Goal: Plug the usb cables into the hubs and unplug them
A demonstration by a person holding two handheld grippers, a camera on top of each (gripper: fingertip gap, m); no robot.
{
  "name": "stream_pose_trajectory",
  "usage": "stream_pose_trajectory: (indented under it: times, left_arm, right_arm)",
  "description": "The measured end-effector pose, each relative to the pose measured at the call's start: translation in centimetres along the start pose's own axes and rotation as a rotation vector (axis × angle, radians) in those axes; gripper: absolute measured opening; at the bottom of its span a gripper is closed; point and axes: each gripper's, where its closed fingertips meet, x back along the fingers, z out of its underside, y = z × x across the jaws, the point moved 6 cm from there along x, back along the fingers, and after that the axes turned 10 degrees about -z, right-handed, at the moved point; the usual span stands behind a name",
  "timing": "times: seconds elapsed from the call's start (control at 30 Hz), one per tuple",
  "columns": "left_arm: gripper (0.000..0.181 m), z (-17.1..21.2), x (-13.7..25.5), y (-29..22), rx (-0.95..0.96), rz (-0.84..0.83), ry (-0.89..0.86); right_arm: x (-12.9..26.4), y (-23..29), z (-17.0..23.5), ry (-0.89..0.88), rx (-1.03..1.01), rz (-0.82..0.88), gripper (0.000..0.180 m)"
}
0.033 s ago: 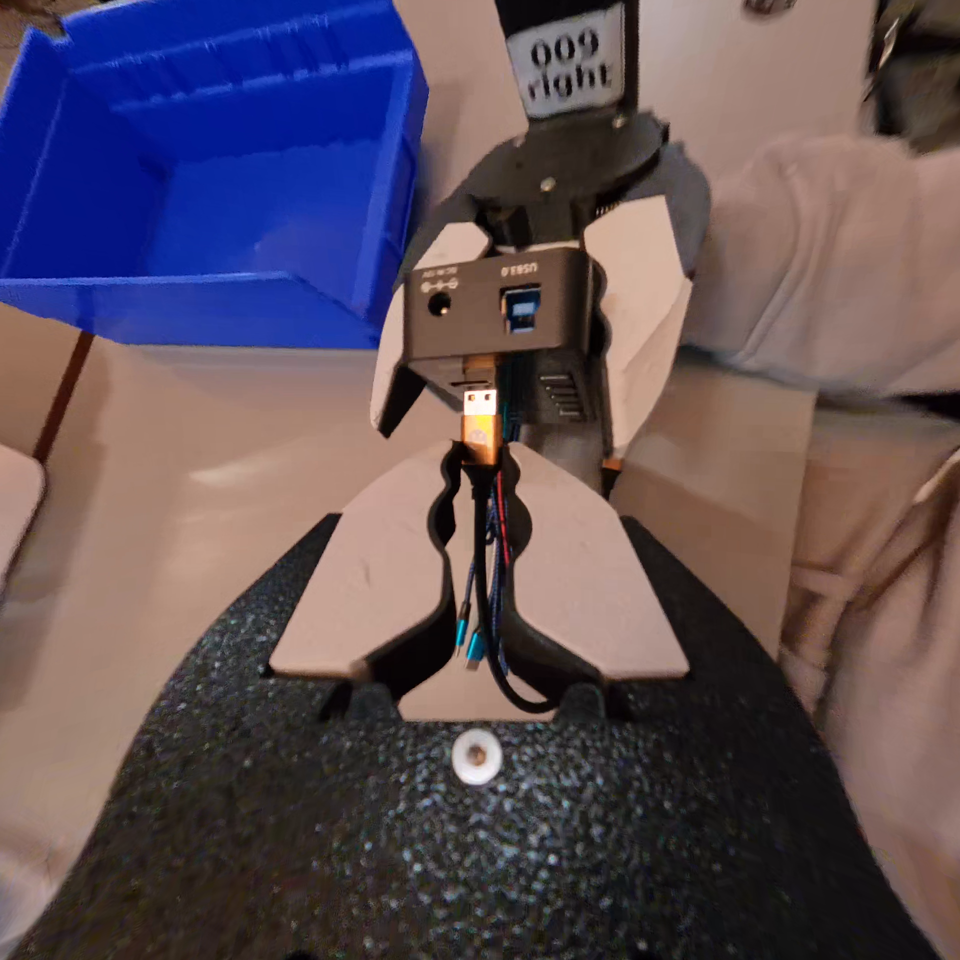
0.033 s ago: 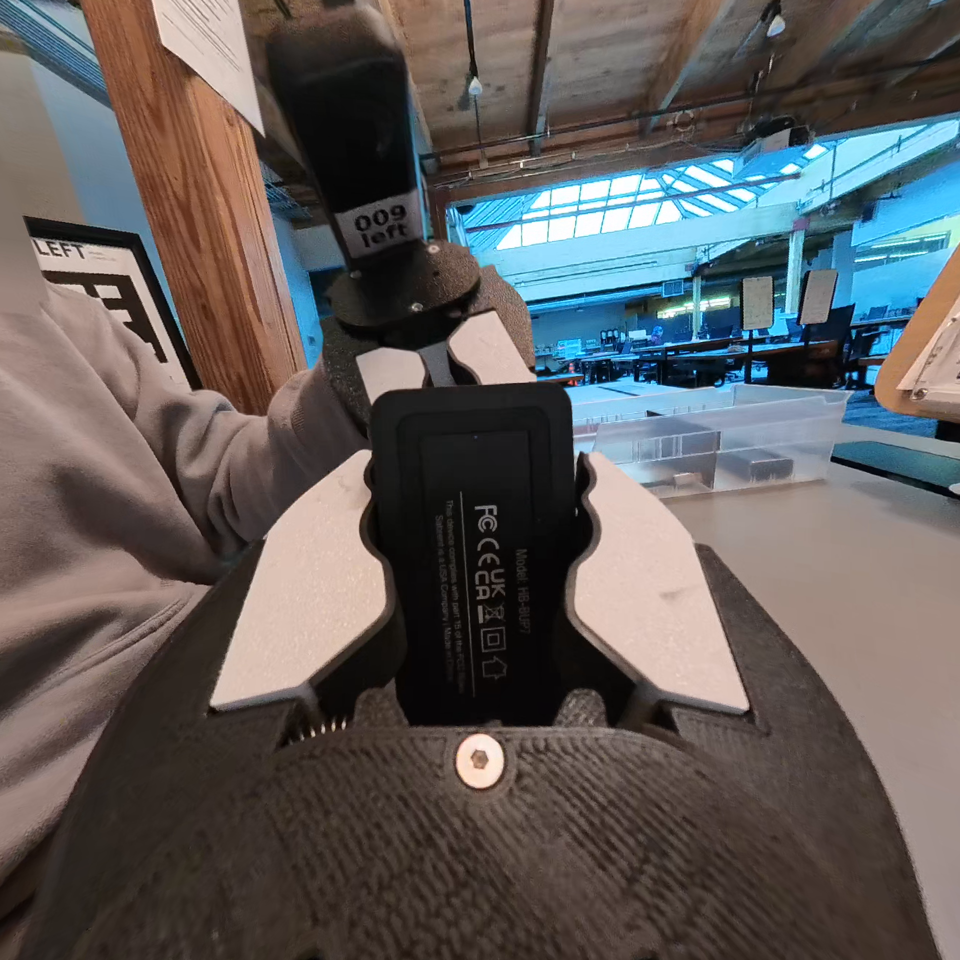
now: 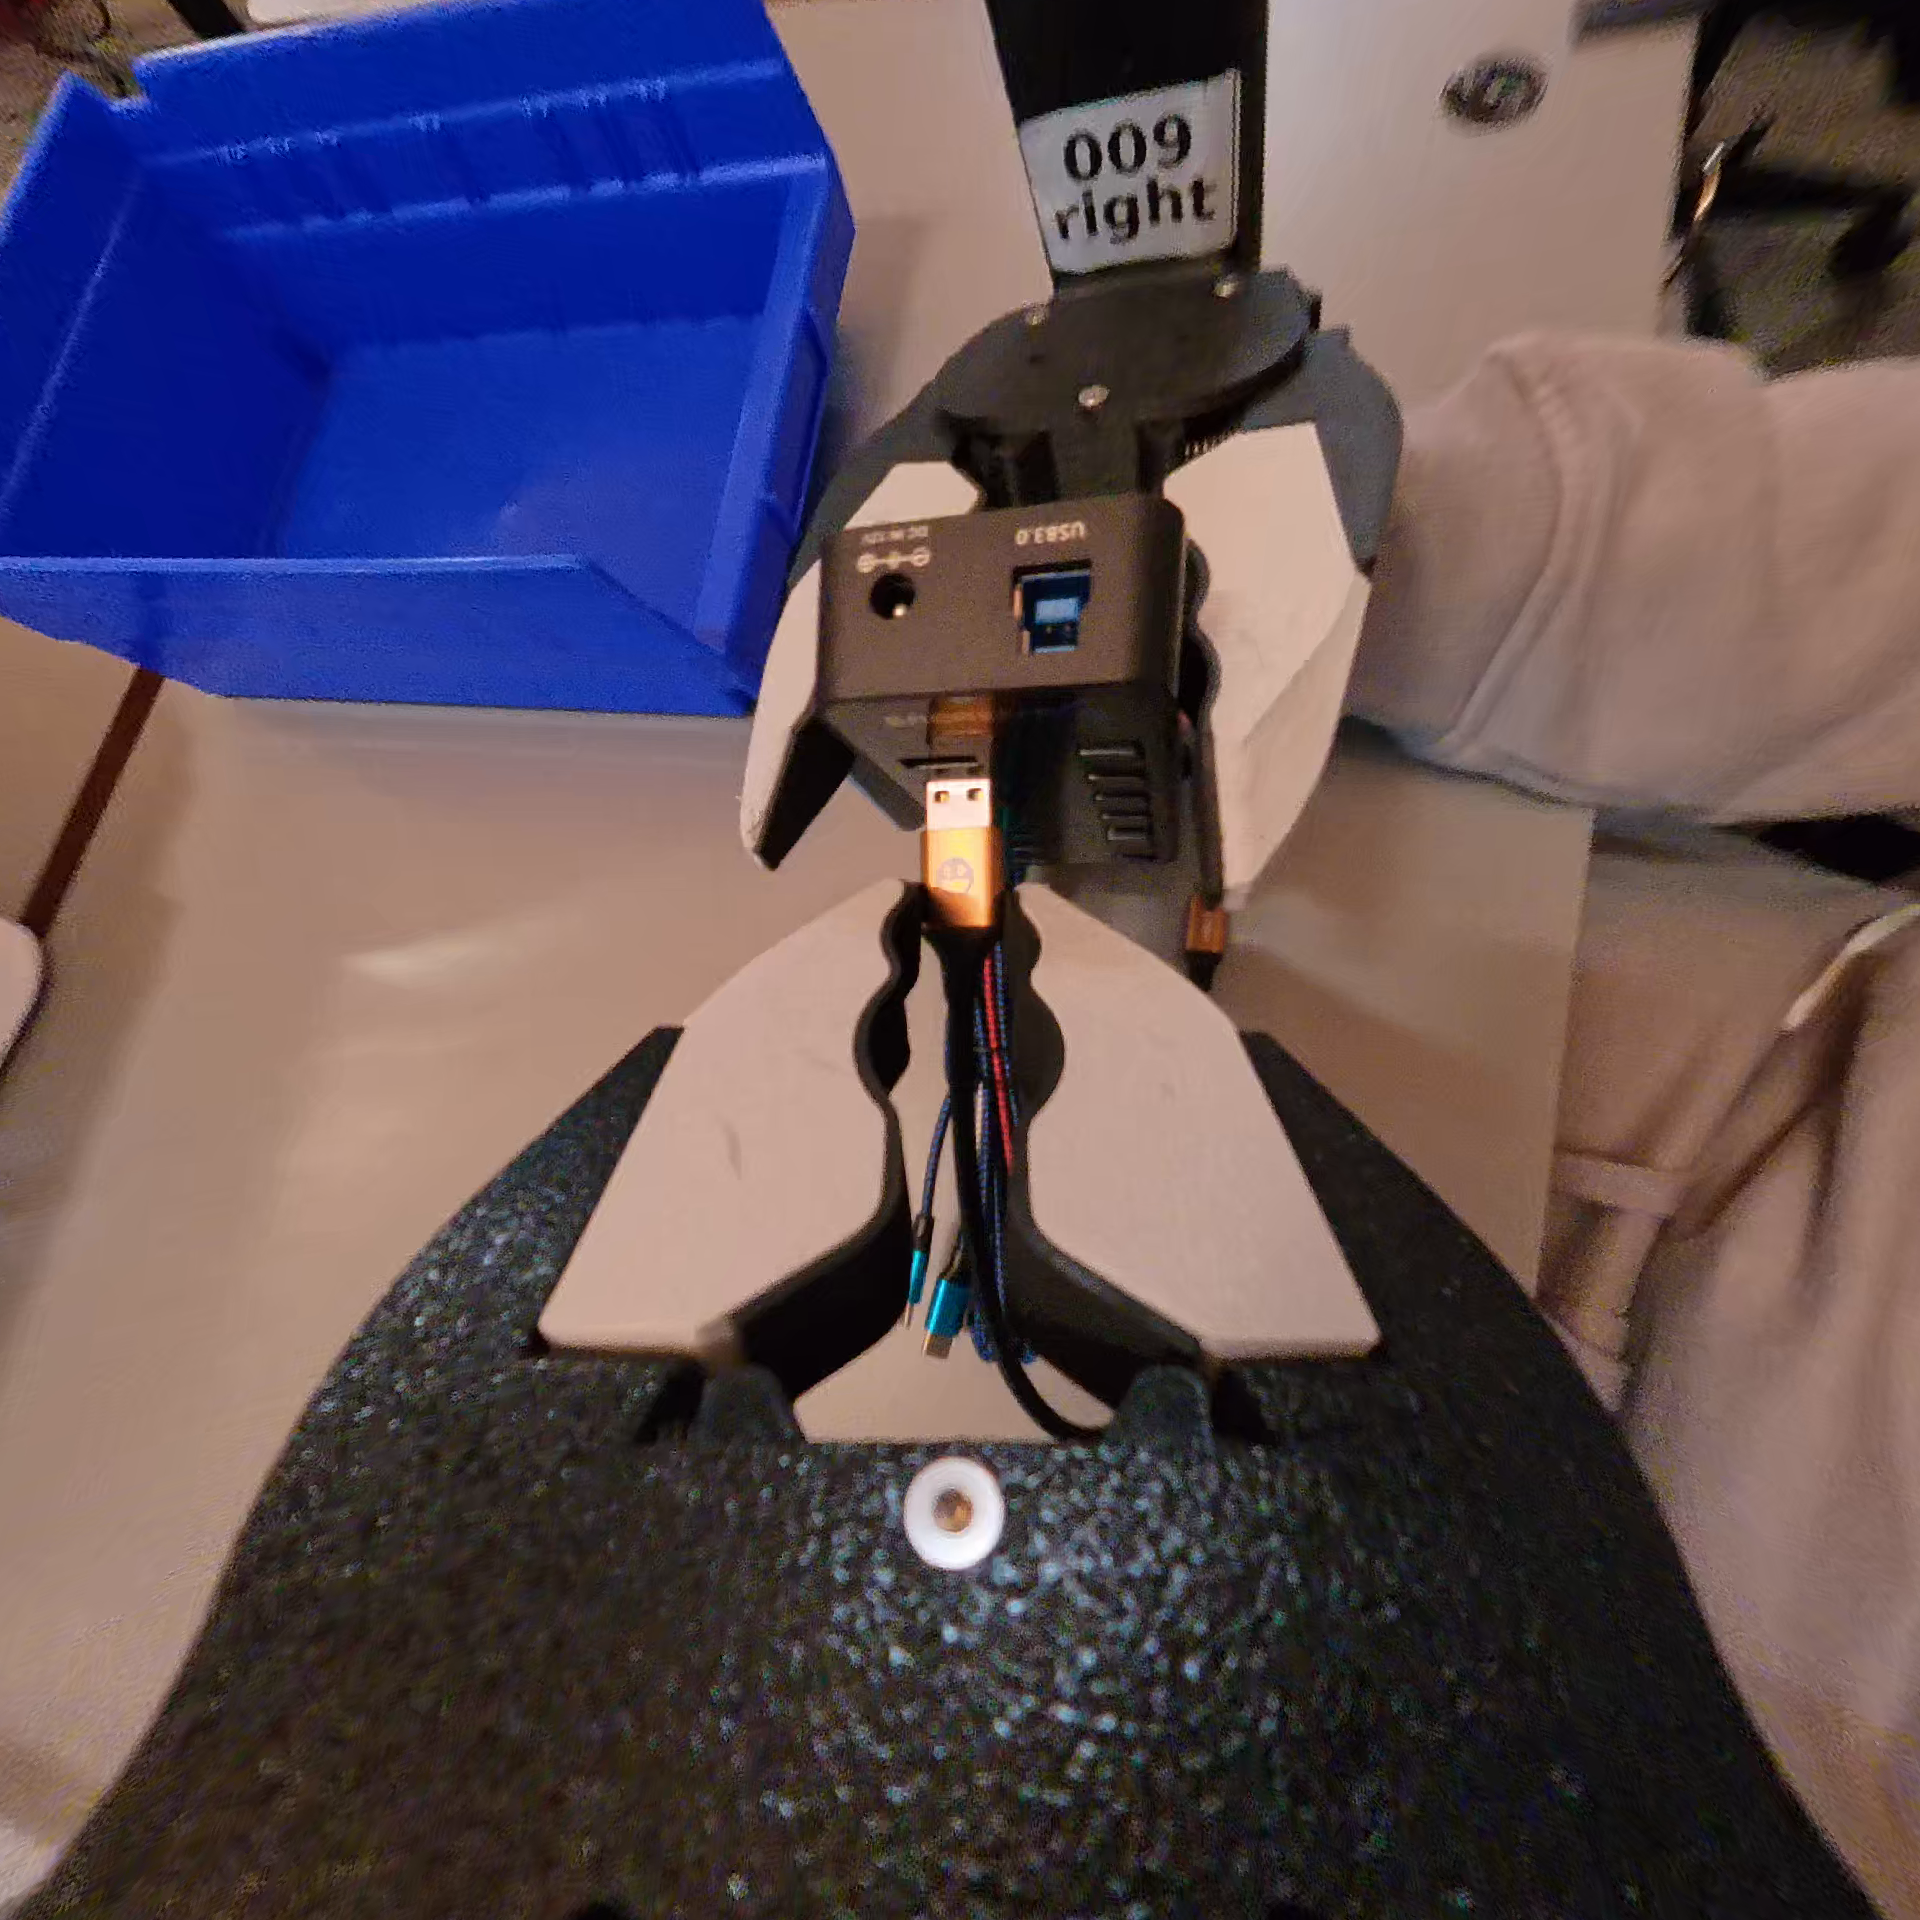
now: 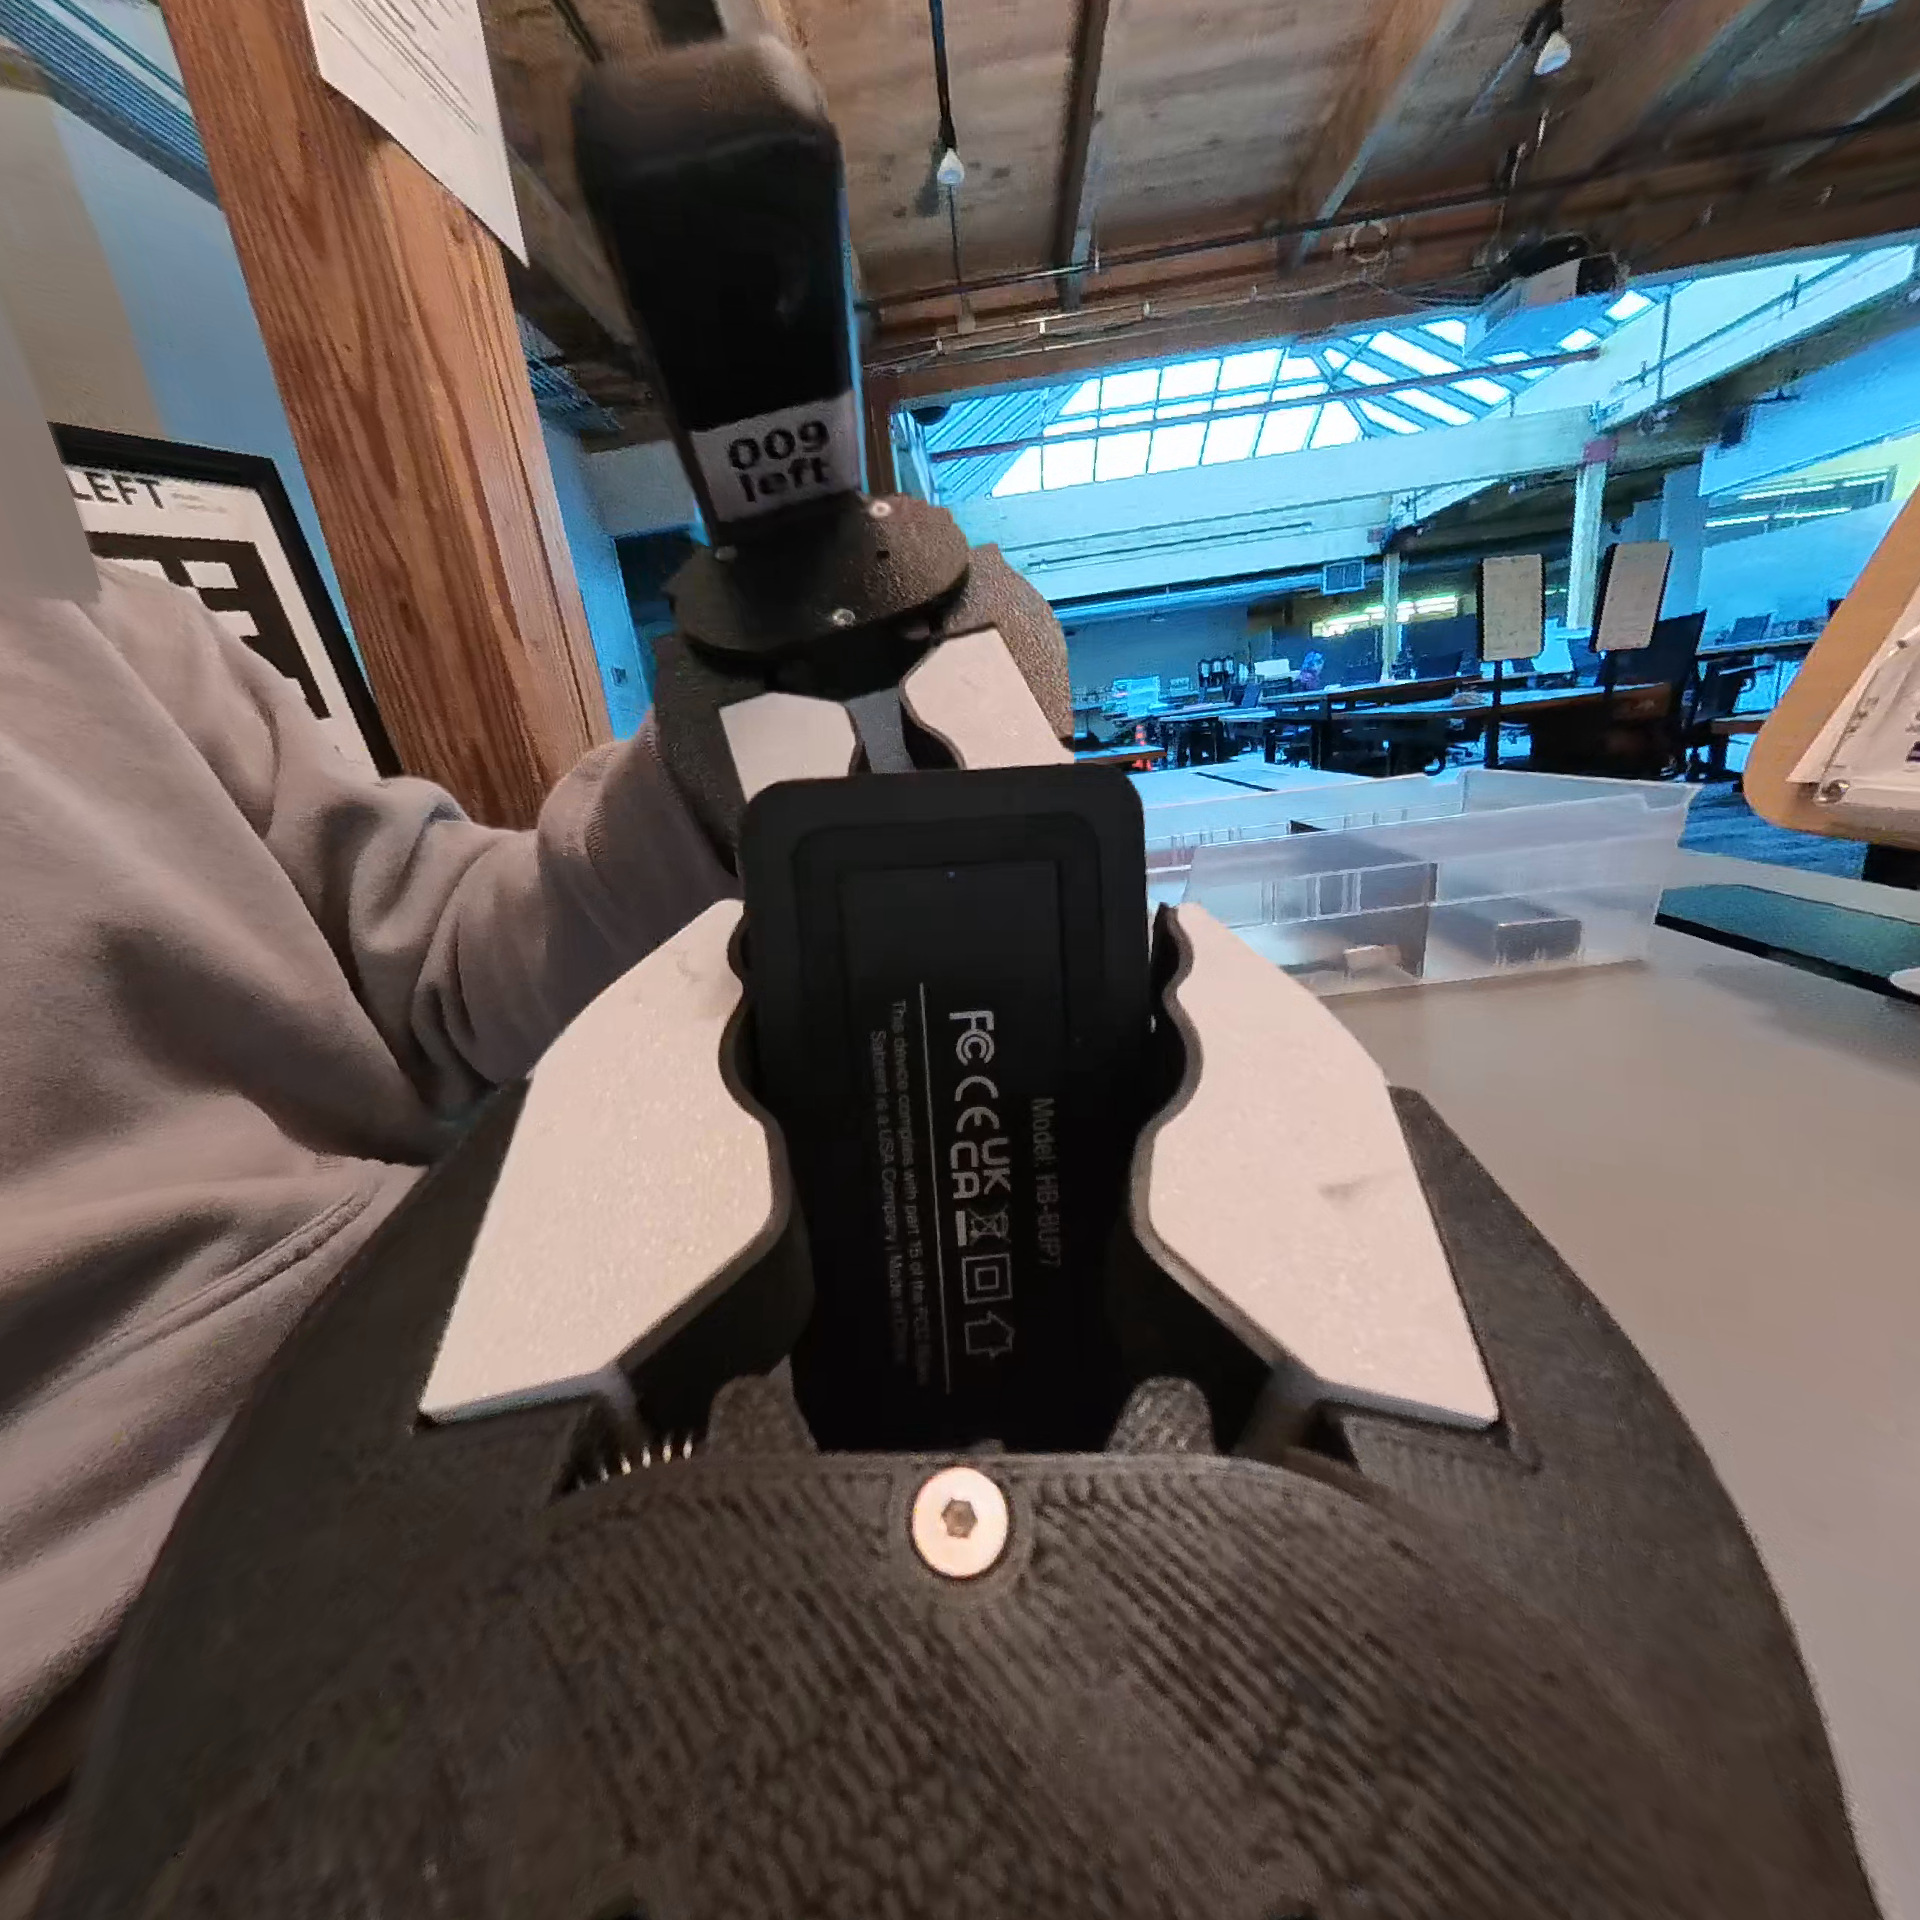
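So the biggest thing in the left wrist view is the pale surface (image 3: pixel 312 1039), with a blue plastic bin (image 3: pixel 416 364) sitting on it at the upper left, open side up. In the right wrist view there's a clear plastic divided bin (image 4: pixel 1455 883) farther back on the surface, a wooden post (image 4: pixel 395 468) on the left, and a grey sleeve (image 4: pixel 260 883) reaching in behind the hub

The right gripper (image 4: pixel 945 935) has its fingers (image 4: pixel 623 1164) clamped on the two long sides of a black USB hub (image 4: pixel 945 1091), the flat labelled underside facing that camera. Seen from the left wrist view the same hub (image 3: pixel 997 613) is held up off the surface between the right gripper's pale fingers, its end face with a round power socket and a blue port toward the camera, and the row of ports on the face underneath

The left gripper (image 3: pixel 961 904) has its fingers squeezed together on an orange USB-A plug (image 3: pixel 961 862), metal tip pointing up at the hub. The tip sits just below the port face, very near a slot, can't tell if it's actually touching. A bundle of braided cables (image 3: pixel 982 1143) hangs down between the fingers, with a couple of small teal connectors (image 3: pixel 940 1299) at the bottom. Another orange plug (image 3: pixel 1205 920) dangles beside the hub on the right
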Motion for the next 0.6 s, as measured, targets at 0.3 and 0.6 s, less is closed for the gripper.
stream_pose_trajectory:
  times: [0.3, 0.6]
  left_arm:
    - [0.008, 2.5, 0.4, 0.7, 0.22, 0.084, -0.138]
    - [0.018, 7.5, -0.2, 4.0, 0.197, -0.087, 0.046]
  right_arm:
    - [-0.4, 0.2, 0.2, 0.018, 0.005, -0.026, 0.072]
    - [0.5, 0.1, 0.3, 0.063, 0.011, -0.002, 0.071]
